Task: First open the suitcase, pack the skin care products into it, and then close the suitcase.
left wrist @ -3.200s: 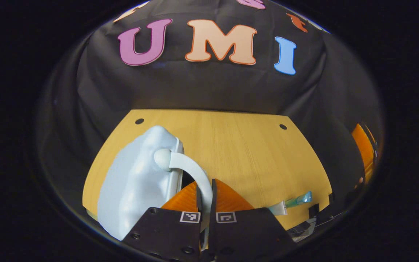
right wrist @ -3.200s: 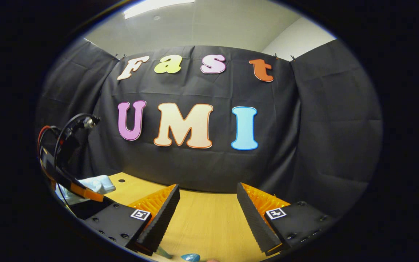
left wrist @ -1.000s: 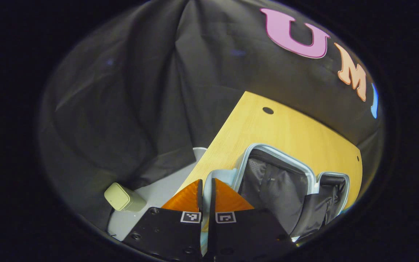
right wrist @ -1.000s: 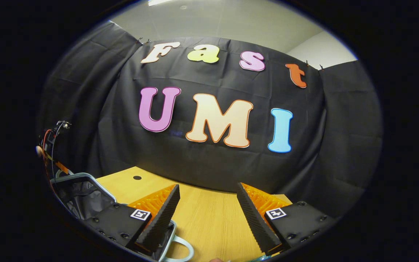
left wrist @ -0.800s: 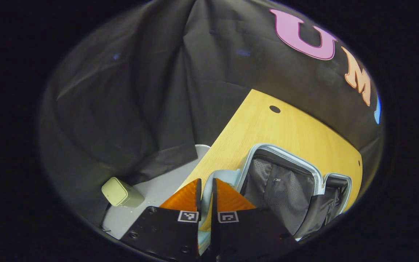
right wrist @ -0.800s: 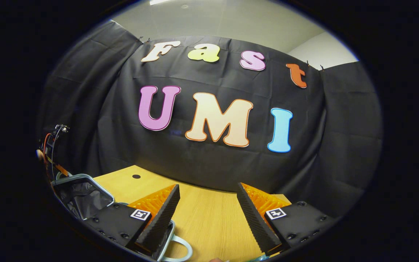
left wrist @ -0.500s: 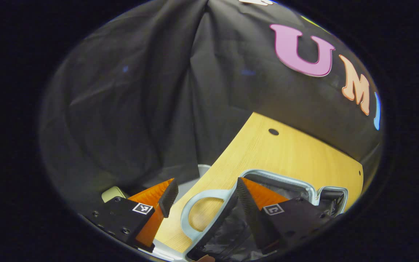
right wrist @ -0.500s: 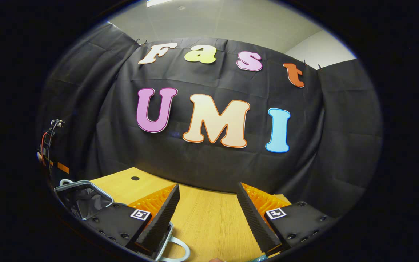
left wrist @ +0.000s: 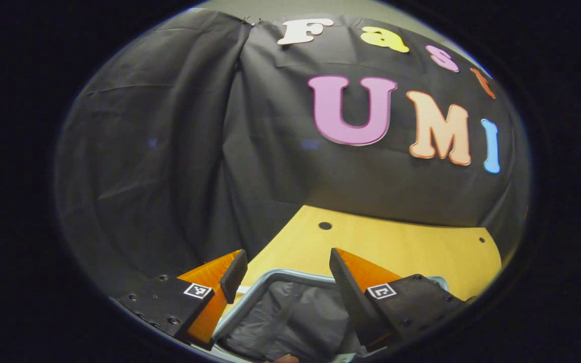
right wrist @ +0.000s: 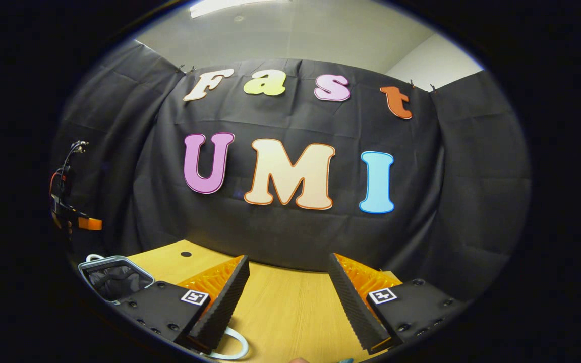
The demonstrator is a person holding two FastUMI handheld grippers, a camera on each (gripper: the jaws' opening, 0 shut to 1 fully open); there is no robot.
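One pale-rimmed suitcase with dark lining [left wrist: 290,312] lies open on the wooden table [left wrist: 396,247]. Left gripper [left wrist: 283,275] and right gripper [right wrist: 288,282] both gape, grasping nothing.

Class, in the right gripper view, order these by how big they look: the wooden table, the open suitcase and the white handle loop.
1. wooden table
2. open suitcase
3. white handle loop, partly hidden behind a finger, so its rank is unsure.

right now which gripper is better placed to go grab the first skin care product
Probably the right gripper: it is open over bare table, while the left gripper, also open, sits over the open suitcase.
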